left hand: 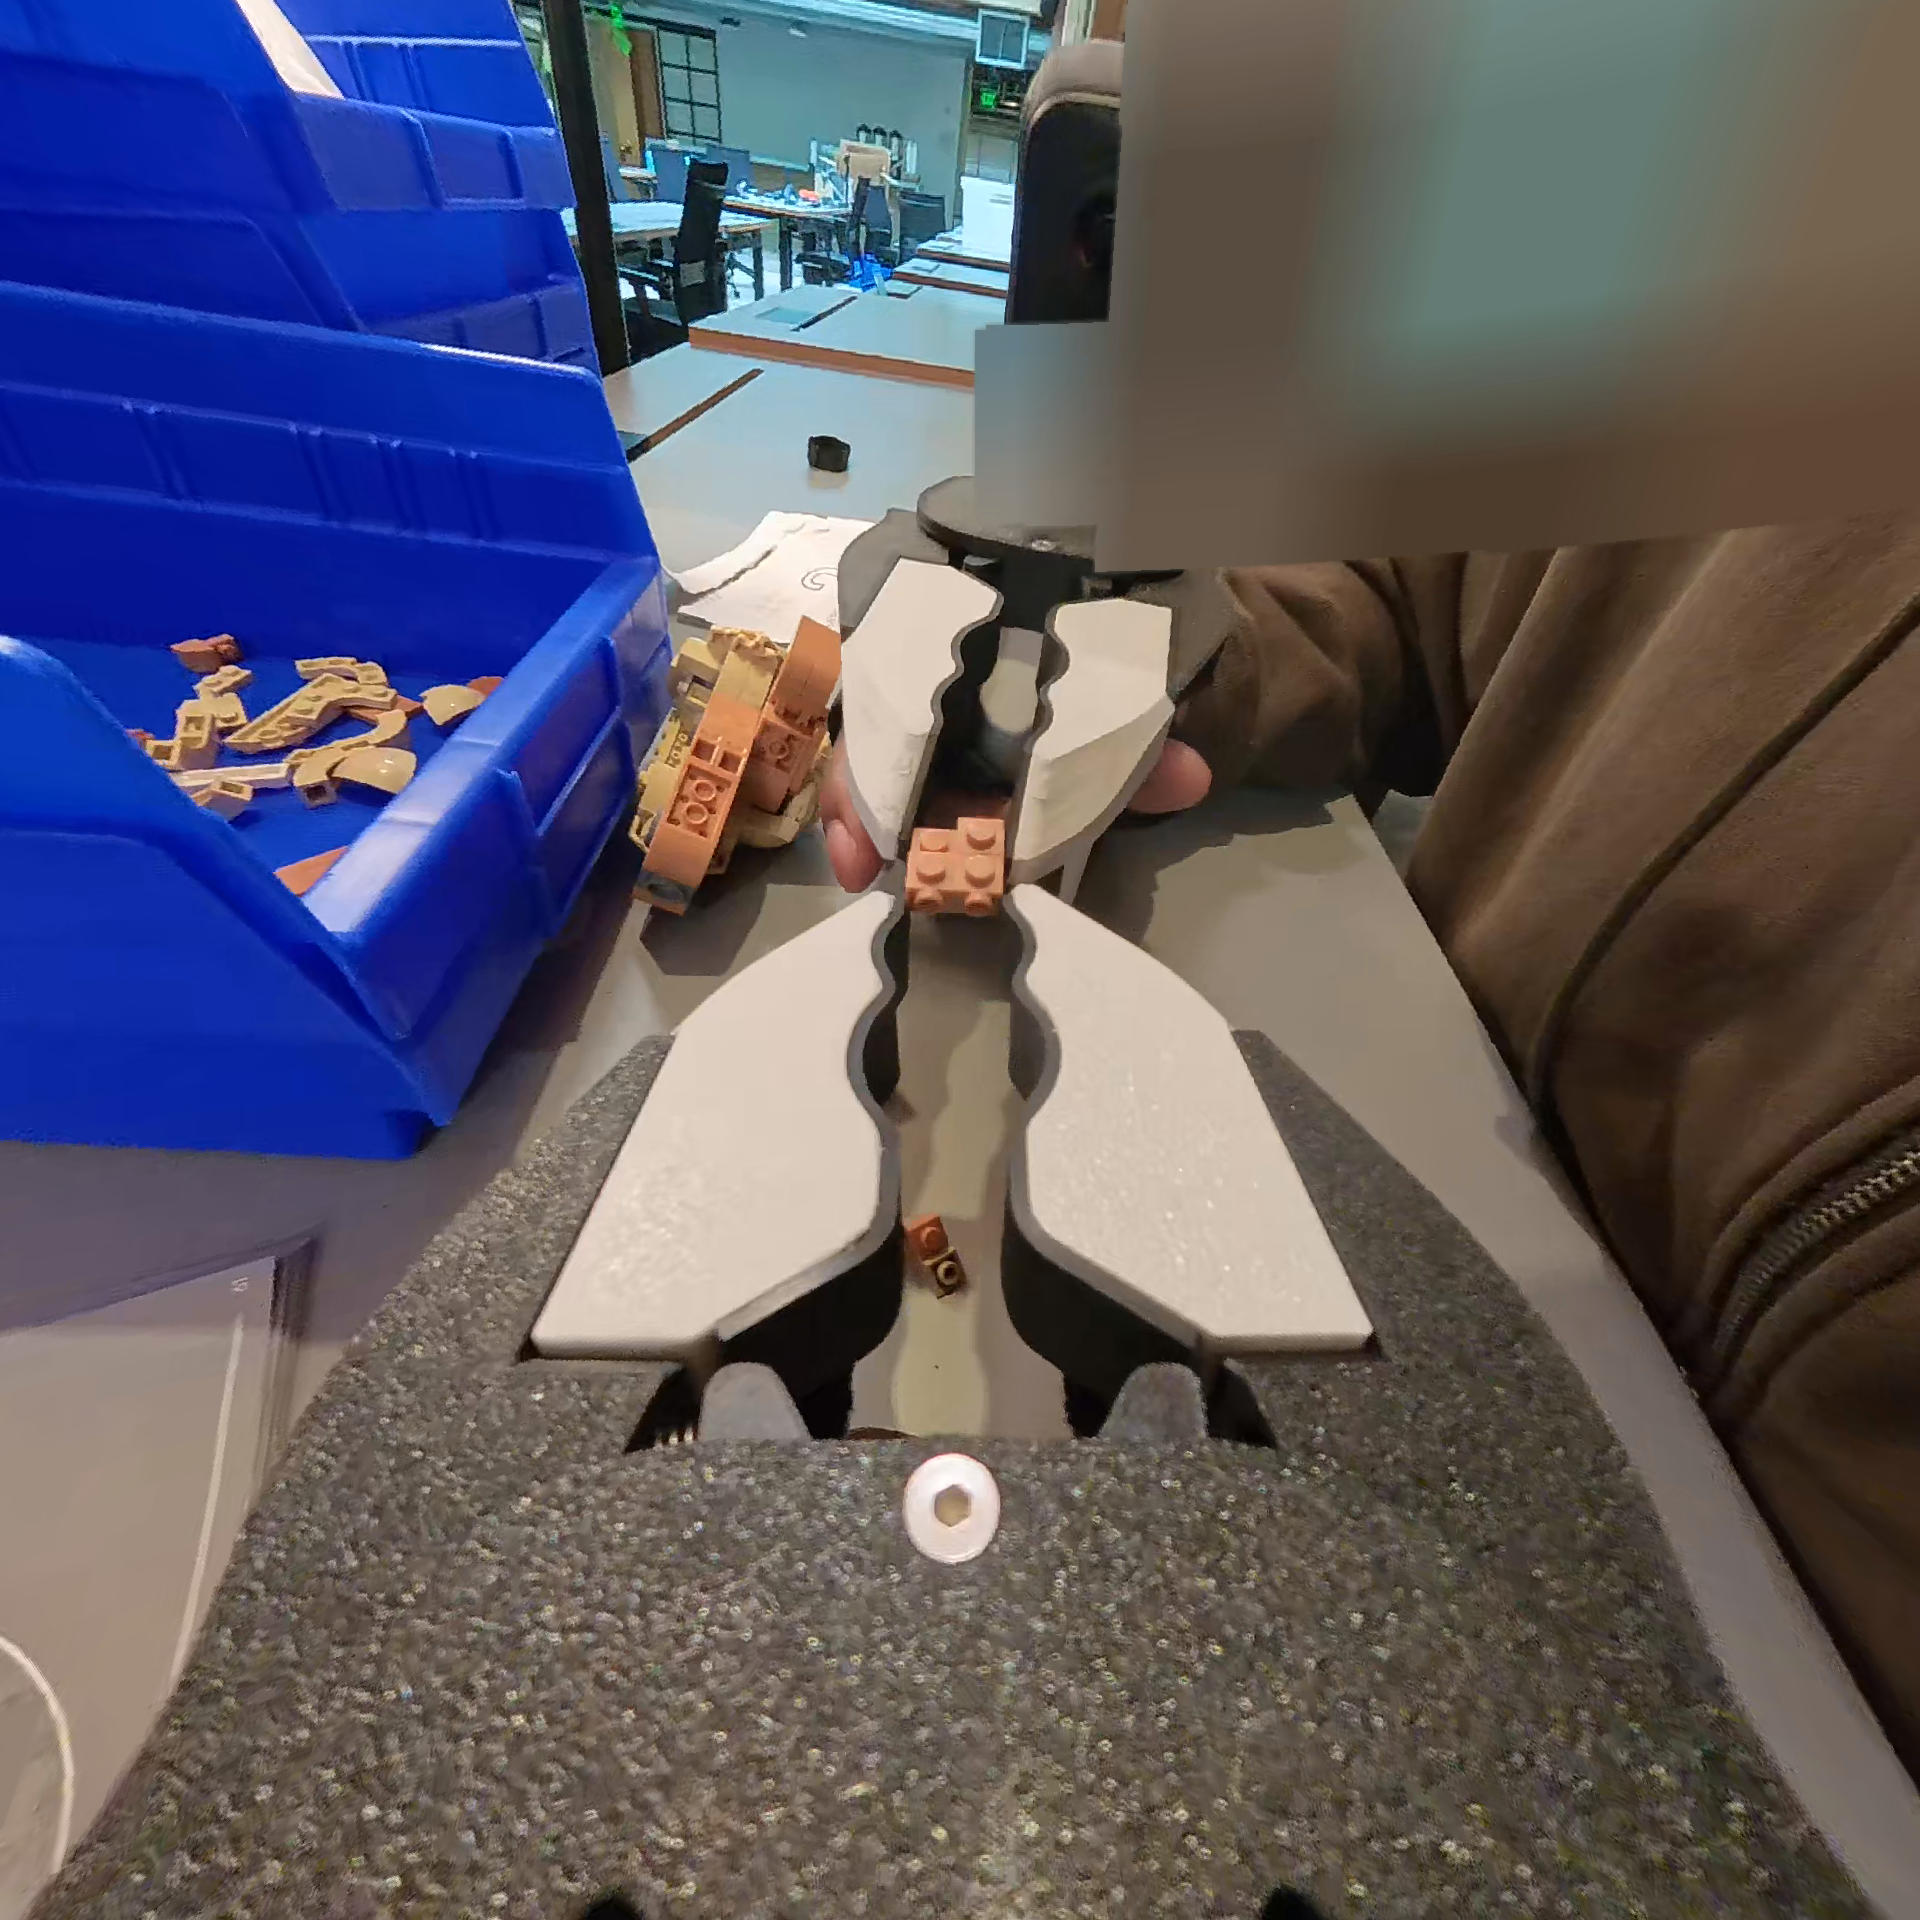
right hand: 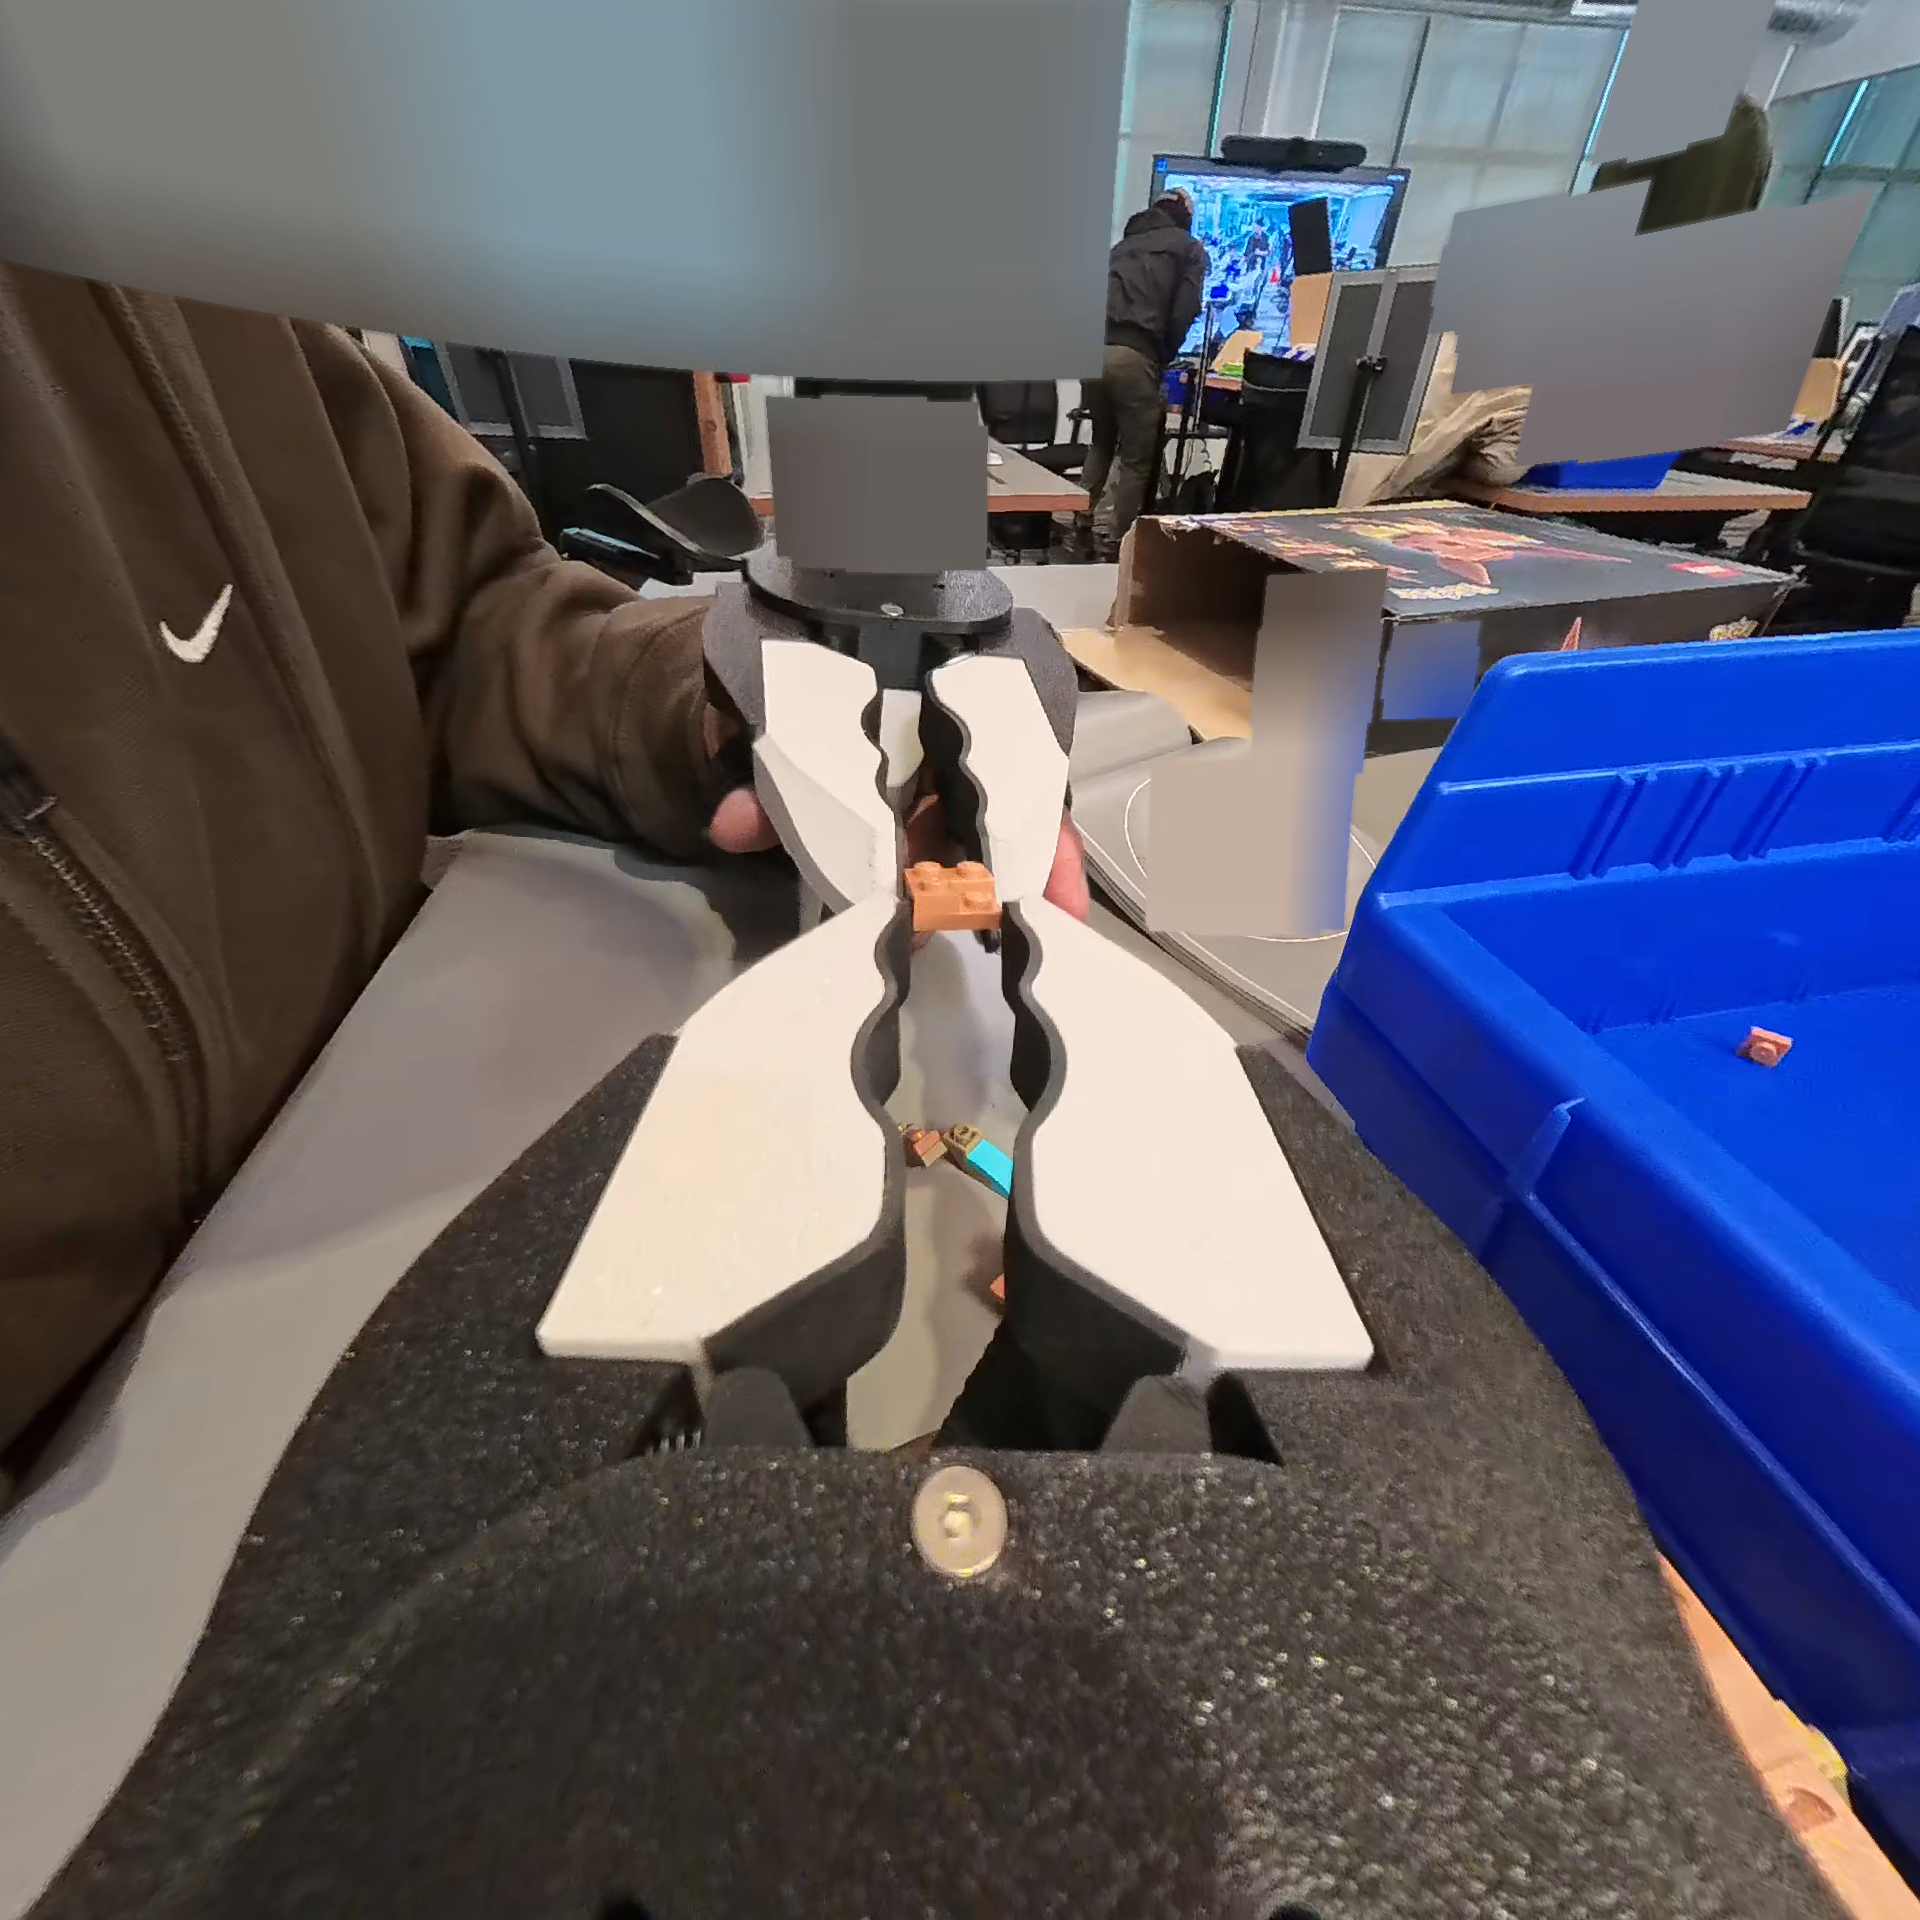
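Between both sets of fingertips, orange brick [left hand: 956,868] clamped by left gripper [left hand: 954,902] and right gripper [right hand: 951,914] tip to tip above grey tabletop [left hand: 1278,977], loose small bricks [right hand: 951,1148] underneath, blue bin [left hand: 312,727] beside brick model [left hand: 727,748], blue bin [right hand: 1662,935] opposite.

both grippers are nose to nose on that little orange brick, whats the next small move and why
Probably a gentle pull apart, or one gripper easing open. The orange brick piece sits clamped between the fingertips of the left gripper and also between those of the right gripper, held above the grey table. With both gripping the same small piece, neither can carry it off alone.
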Action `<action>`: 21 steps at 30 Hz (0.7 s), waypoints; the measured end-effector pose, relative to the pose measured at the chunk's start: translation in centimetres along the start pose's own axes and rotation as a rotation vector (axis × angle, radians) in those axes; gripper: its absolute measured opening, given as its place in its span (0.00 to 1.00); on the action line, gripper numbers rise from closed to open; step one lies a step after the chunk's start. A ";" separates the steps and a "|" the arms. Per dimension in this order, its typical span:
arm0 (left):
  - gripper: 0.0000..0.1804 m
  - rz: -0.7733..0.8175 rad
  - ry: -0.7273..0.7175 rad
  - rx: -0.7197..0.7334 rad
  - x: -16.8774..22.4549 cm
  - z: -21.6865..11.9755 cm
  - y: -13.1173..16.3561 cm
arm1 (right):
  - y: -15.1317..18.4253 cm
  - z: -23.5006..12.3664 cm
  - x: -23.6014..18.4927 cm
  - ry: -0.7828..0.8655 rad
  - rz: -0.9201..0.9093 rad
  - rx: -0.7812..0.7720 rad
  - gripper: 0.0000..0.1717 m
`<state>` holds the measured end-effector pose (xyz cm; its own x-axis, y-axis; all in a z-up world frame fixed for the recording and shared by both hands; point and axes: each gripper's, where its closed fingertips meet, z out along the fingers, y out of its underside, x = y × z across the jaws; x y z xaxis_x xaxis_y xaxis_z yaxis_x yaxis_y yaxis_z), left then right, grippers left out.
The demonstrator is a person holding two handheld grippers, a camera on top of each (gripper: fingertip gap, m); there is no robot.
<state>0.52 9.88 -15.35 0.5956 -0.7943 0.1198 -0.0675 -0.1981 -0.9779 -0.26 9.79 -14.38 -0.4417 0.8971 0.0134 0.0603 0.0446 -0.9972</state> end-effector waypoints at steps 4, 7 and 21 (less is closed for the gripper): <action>0.11 0.028 -0.022 -0.016 -0.2 0.0 0.1 | 0.2 0.0 0.0 0.000 -0.011 -0.013 0.10; 0.11 0.028 -0.013 0.000 -0.2 -0.2 -0.2 | 0.2 0.0 0.0 -0.003 -0.016 -0.013 0.10; 0.09 0.145 -0.091 -0.109 -0.7 -0.2 0.8 | 1.8 0.2 0.5 0.072 -0.200 -0.144 0.10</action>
<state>-0.12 10.17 -16.20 0.6427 -0.7650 -0.0417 -0.2413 -0.1505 -0.9587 -0.50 10.20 -16.15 -0.3928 0.8930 0.2197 0.1073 0.2817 -0.9535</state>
